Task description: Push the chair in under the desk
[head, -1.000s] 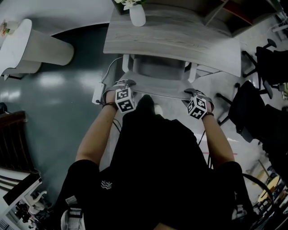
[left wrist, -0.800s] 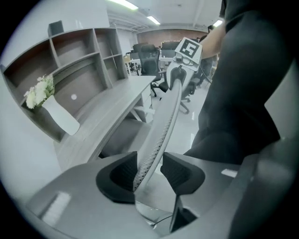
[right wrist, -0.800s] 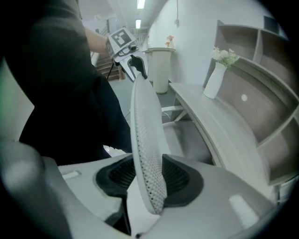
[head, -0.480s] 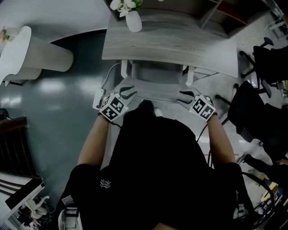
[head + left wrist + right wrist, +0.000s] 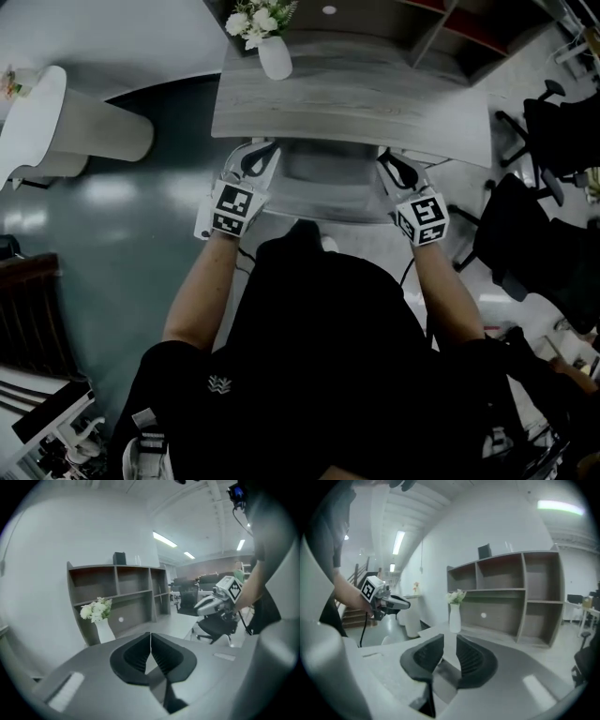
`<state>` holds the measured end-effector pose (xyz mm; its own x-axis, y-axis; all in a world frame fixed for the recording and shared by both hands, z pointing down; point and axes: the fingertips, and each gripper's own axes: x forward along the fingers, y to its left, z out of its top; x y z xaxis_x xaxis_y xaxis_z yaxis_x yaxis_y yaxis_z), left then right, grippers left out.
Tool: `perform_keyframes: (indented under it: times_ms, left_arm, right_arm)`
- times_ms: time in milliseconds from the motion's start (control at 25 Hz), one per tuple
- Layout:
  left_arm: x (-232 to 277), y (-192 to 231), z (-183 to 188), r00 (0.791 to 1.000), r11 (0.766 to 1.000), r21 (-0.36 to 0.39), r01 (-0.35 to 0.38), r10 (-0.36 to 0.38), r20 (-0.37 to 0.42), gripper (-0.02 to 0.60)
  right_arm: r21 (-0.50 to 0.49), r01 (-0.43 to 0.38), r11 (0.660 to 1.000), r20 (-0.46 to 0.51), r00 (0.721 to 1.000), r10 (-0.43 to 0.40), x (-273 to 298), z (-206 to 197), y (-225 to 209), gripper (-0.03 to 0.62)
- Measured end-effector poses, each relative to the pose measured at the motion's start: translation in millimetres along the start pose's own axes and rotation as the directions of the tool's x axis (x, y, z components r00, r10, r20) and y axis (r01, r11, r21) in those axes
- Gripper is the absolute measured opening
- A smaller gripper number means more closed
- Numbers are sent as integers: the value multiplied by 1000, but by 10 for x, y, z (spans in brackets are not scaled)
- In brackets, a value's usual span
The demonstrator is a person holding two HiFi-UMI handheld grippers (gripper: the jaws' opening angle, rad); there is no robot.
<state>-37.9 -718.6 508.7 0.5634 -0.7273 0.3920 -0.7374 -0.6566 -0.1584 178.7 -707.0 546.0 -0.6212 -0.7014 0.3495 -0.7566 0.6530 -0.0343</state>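
Only the head view shows the pale grey chair [image 5: 323, 183] beneath your grey wooden desk [image 5: 375, 94]. Your left gripper [image 5: 150, 634] is closed and empty; your right gripper [image 5: 450, 639], just closing, stays gapped on nothing.

The desk [image 5: 375, 94] shows pale grey wood grain, and the chair [image 5: 328, 180] is light grey. White flowers [image 5: 251, 21] fill a white vase [image 5: 275, 58]. The left gripper [image 5: 255, 157] and right gripper [image 5: 392, 167] carry black-and-white square markers. The floor [image 5: 141, 216] is dark teal.

matt grey wood-grain desk [image 5: 375, 98], smooth glossy white vase [image 5: 275, 59], dark polished reflective floor [image 5: 122, 216], pale matt chair [image 5: 328, 187]
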Motion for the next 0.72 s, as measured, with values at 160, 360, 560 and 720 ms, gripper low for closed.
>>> perform_keyframes:
  times_ms: [160, 360, 560, 720]
  left_arm:
    - [43, 252, 0, 996, 985, -155, -82, 88, 35, 8]
    - [50, 466, -61, 983, 963, -218, -161, 176, 51, 8]
    - [60, 585, -35, 978, 962, -198, -188, 202, 54, 8]
    - [41, 583, -2, 978, 966, -178, -188, 202, 60, 8]
  right_arm:
    - [71, 102, 992, 53, 993, -106, 21, 104, -257, 16]
    - [91, 210, 973, 57, 975, -216, 24, 59, -513, 2]
    - [110, 245, 963, 52, 966, -252, -16, 59, -624, 2]
    - [117, 258, 959, 55, 962, -266, -42, 60, -668, 2]
